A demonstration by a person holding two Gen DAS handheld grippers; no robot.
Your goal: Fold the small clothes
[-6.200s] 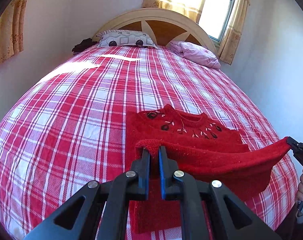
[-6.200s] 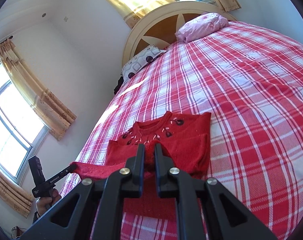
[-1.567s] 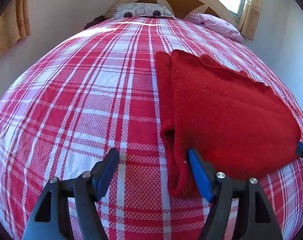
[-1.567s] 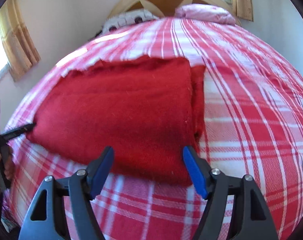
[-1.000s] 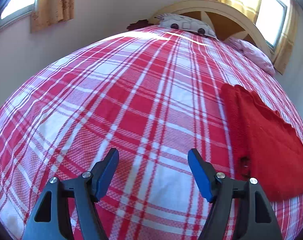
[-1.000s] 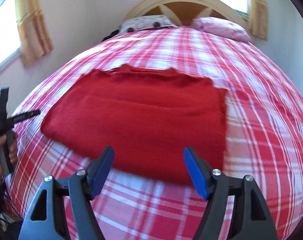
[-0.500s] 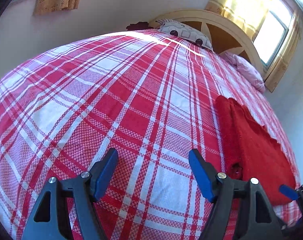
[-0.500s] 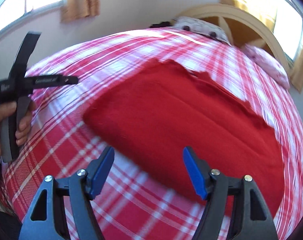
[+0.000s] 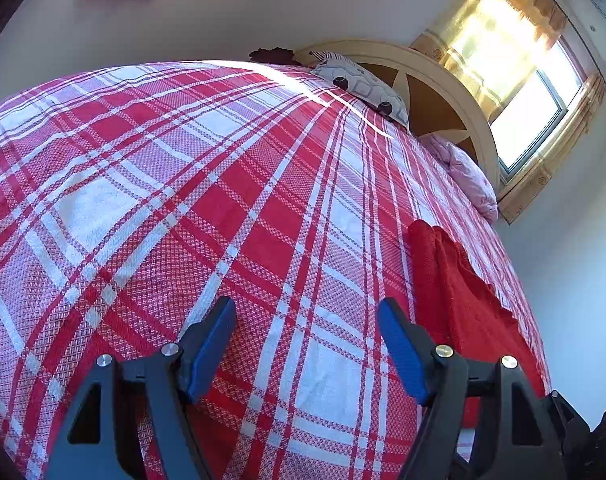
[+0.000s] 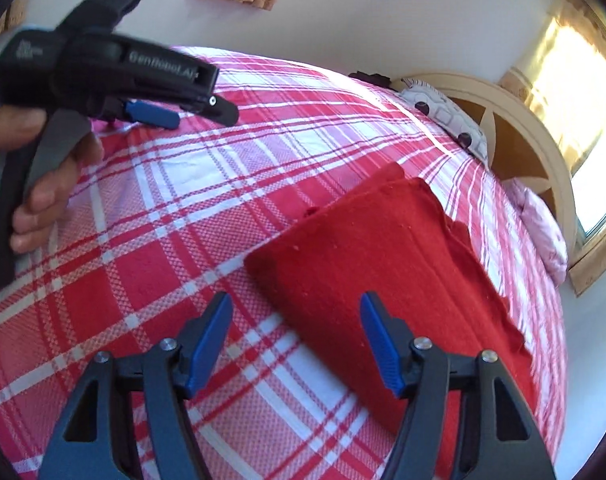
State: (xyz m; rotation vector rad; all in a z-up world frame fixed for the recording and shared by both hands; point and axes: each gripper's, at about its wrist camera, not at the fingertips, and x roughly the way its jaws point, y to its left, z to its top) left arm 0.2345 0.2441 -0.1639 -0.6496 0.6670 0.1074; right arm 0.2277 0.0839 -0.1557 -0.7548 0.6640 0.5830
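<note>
A red knitted sweater [image 10: 387, 264] lies folded flat on the red and white plaid bedspread [image 10: 151, 240]. My right gripper [image 10: 297, 336] hovers over its near left corner with its jaws closing; the corner sits between the blue pads, which do not press on it. In the left wrist view the sweater [image 9: 451, 300] lies to the right, and my left gripper [image 9: 307, 344] is open over bare bedspread [image 9: 183, 200] with nothing between its fingers. The left gripper [image 10: 183, 114] also shows at the upper left of the right wrist view, held by a hand [image 10: 43, 184].
A curved wooden headboard [image 9: 435, 92] stands at the far end with a patterned pillow [image 9: 363, 88] and a pink pillow [image 9: 467, 176]. A sunlit window [image 9: 531, 116] with yellow curtains is at the right. White walls surround the bed.
My right gripper has swung left across the sweater to its near left corner and rolled, jaws narrowing. The left gripper moved off the sweater, which slid to the right edge of its view.
</note>
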